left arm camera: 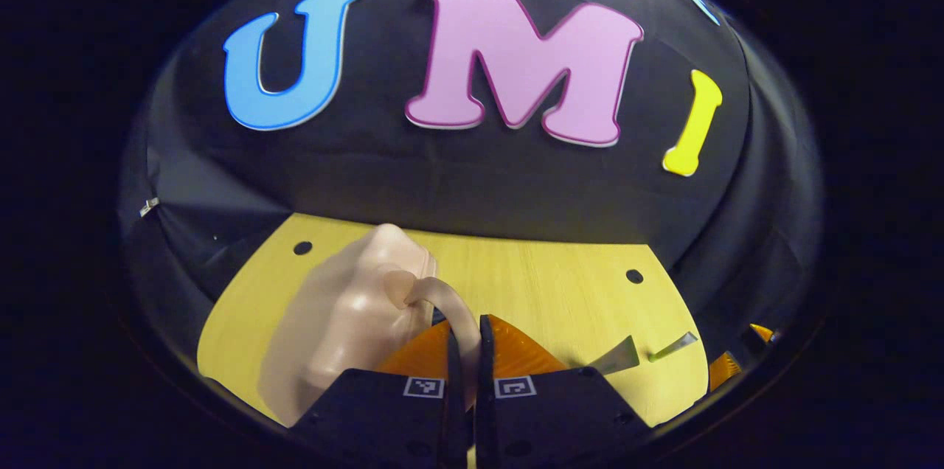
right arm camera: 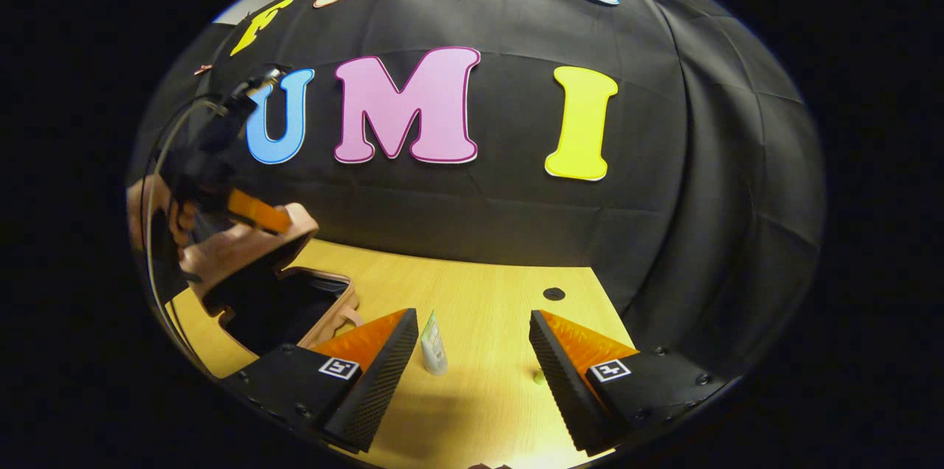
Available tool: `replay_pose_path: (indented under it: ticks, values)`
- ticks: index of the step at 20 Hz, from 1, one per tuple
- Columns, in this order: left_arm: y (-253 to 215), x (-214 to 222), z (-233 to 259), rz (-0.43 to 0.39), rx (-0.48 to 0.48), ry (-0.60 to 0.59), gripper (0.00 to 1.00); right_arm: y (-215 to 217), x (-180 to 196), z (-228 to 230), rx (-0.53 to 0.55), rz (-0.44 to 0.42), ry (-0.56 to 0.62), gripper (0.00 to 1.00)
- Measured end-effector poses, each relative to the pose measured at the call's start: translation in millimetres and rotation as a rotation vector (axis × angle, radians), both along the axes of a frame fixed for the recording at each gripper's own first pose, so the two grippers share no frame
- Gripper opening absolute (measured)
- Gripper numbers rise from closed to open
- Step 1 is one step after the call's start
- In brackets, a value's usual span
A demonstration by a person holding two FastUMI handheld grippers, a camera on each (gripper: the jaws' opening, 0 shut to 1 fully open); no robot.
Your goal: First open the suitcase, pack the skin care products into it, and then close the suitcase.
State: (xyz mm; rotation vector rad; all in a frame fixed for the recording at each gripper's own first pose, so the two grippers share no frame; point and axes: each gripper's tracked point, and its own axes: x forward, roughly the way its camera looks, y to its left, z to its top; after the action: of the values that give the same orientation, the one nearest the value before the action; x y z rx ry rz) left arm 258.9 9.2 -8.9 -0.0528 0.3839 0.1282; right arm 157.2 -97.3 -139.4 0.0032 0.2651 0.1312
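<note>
The pale pink suitcase (left arm camera: 346, 314) lies on the wooden table (left arm camera: 546, 270), its curved handle (left arm camera: 442, 299) running between the fingers of my left gripper (left arm camera: 466, 323), which is shut on it. In the right gripper view the suitcase lid (right arm camera: 236, 251) is tilted up over the dark inside (right arm camera: 280, 307), with the left gripper (right arm camera: 254, 212) and a hand at its top edge. My right gripper (right arm camera: 472, 315) is open just above the table. A small skin care tube (right arm camera: 433, 344) stands between its fingers, close to the left one and untouched.
Two slim tube-like items (left arm camera: 616, 357) (left arm camera: 672, 346) lie on the table to the right in the left gripper view. A small green bit (right arm camera: 540, 378) sits by the right finger. The tabletop has round holes (right arm camera: 554, 293). The black cloth wall closes off the back.
</note>
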Motion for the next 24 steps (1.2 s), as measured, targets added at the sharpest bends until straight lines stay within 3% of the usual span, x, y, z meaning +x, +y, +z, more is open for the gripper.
replay_pose_path:
  ticks: [3,5,7,8,11,14,17,20,22,23,24]
  values:
    - [117.6,-19.7,40.2,0.136,0.092,-0.055,0.10,9.5,2.2,-1.3,-0.002,-0.001,0.010,0.96]
    - [201.0,-34.7,39.3,0.251,0.194,-0.041,0.10,16.1,3.7,-4.5,-0.008,-0.002,0.023,0.96]
    - [276.8,-36.7,23.3,0.316,0.242,-0.012,0.10,20.3,4.2,-12.3,-0.011,-0.013,0.050,0.97]
    - [314.3,-44.6,13.9,0.345,0.245,0.003,0.10,24.1,4.8,-19.0,0.007,-0.027,0.076,0.97]
    - [378.1,-38.3,-33.7,0.353,0.109,0.031,0.10,38.3,7.5,-30.7,0.024,-0.073,0.102,0.96]
    - [418.9,-18.7,-103.9,0.310,0.009,0.108,0.07,42.3,11.6,-39.6,-0.020,-0.111,0.090,0.96]
    - [442.8,-2.1,-159.3,0.310,-0.106,0.137,0.10,37.8,13.1,-55.1,-0.010,-0.176,0.133,0.97]
    - [458.7,-2.4,-195.5,0.334,-0.138,0.177,0.11,34.7,3.0,-61.2,-0.029,-0.210,0.137,0.97]
    - [475.5,-12.7,-198.2,0.396,-0.054,0.197,0.26,28.5,0.1,-58.8,-0.072,-0.220,0.115,0.97]
    - [479.4,-18.4,-187.8,0.412,-0.002,0.171,0.38,27.1,-2.6,-57.2,-0.070,-0.224,0.113,0.96]
    - [477.9,-21.5,-171.9,0.402,0.051,0.122,0.44,24.6,-2.3,-55.9,-0.060,-0.230,0.108,0.97]
